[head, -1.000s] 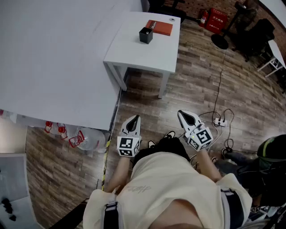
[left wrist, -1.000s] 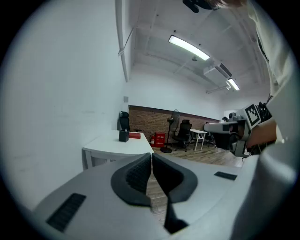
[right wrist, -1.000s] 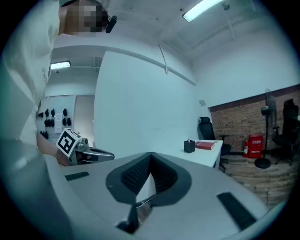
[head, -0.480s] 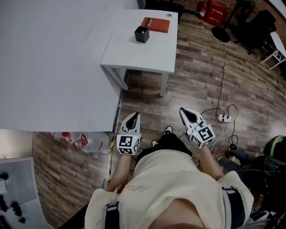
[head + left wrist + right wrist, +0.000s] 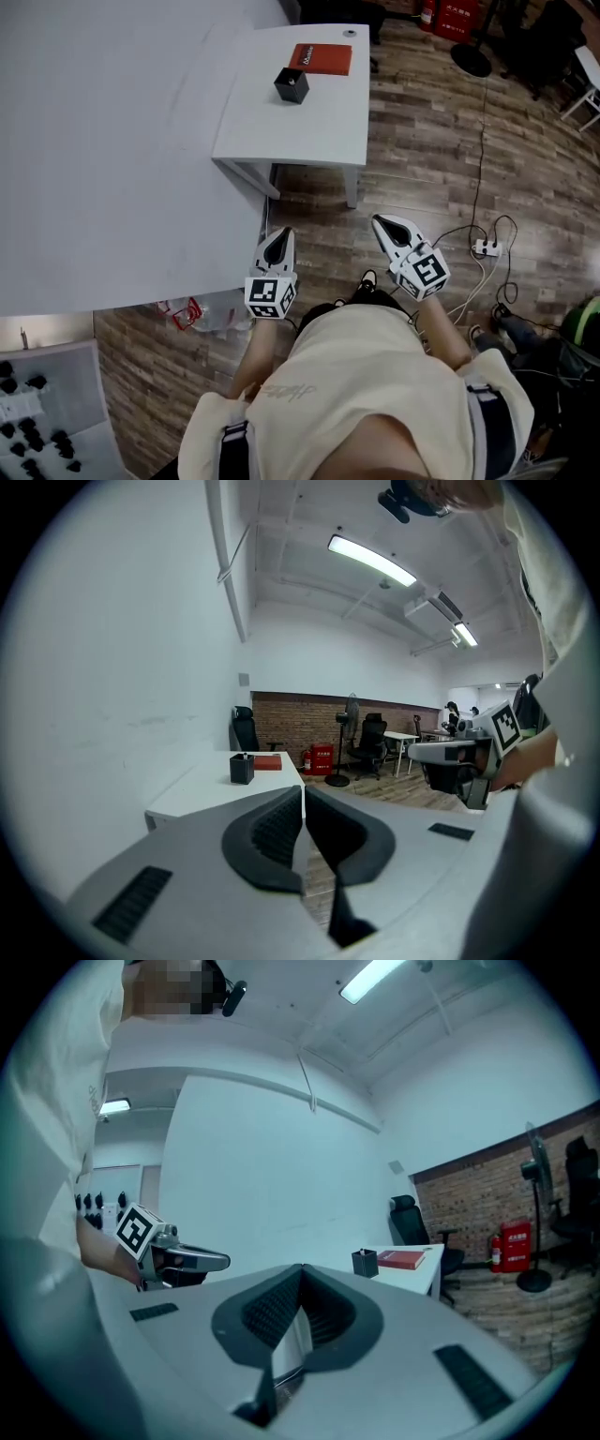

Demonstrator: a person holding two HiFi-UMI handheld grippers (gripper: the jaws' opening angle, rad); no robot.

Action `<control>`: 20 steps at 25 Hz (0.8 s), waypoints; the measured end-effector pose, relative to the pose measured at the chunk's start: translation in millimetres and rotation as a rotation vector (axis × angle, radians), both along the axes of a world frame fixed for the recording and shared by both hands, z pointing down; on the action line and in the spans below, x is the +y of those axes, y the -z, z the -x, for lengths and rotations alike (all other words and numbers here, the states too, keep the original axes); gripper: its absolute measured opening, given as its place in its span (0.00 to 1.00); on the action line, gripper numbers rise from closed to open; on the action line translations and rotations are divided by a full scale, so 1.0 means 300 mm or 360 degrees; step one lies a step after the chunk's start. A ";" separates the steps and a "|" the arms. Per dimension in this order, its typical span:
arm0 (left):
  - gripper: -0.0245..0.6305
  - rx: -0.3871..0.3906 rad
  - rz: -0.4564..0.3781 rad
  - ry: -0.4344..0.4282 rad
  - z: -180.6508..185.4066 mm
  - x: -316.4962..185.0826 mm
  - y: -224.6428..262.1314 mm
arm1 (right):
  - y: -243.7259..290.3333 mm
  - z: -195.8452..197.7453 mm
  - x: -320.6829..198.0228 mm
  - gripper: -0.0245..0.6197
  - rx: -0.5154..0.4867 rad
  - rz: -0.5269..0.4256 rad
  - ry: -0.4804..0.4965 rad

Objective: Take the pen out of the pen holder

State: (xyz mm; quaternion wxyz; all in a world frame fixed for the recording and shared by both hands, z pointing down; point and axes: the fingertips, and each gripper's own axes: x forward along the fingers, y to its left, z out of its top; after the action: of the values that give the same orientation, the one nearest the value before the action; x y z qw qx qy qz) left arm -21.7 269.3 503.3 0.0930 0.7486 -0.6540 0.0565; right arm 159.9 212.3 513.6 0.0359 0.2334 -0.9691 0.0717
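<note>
A small black pen holder (image 5: 292, 84) stands on a white table (image 5: 319, 127) far ahead, next to a red book (image 5: 321, 59). The holder also shows in the left gripper view (image 5: 242, 768) and the right gripper view (image 5: 365, 1263); the pen in it is too small to make out. My left gripper (image 5: 277, 246) and right gripper (image 5: 386, 230) are held close to the person's body above the wooden floor, well short of the table. Both are shut with nothing between the jaws.
A large white wall panel (image 5: 112, 150) fills the left side. Cables and a power strip (image 5: 486, 247) lie on the floor at right. A fan stand (image 5: 471, 58) and office chairs stand beyond the table. A red-marked plastic bag (image 5: 187, 311) lies at the wall's foot.
The view has shifted forward toward the table; the pen holder and table sit slightly lower and nearer in frame. Both grippers keep the same pose and stay shut.
</note>
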 end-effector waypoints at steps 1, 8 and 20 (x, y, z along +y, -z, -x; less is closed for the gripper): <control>0.07 -0.0001 0.0000 -0.0003 -0.005 -0.022 -0.001 | -0.013 -0.003 -0.017 0.05 -0.0004 0.0014 -0.0006; 0.08 0.0035 0.0051 0.0044 -0.004 -0.125 -0.033 | -0.079 -0.017 -0.123 0.05 0.0026 0.0083 0.0012; 0.07 0.0155 0.0041 -0.0048 0.171 -0.401 -0.054 | -0.021 0.140 -0.372 0.05 0.0086 0.0056 -0.0103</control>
State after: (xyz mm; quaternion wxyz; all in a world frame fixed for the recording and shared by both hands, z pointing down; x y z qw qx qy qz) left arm -73.2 149.1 519.6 0.1335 0.7590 -0.6365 0.0297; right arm 117.8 100.8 519.9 0.0638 0.2659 -0.9583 0.0835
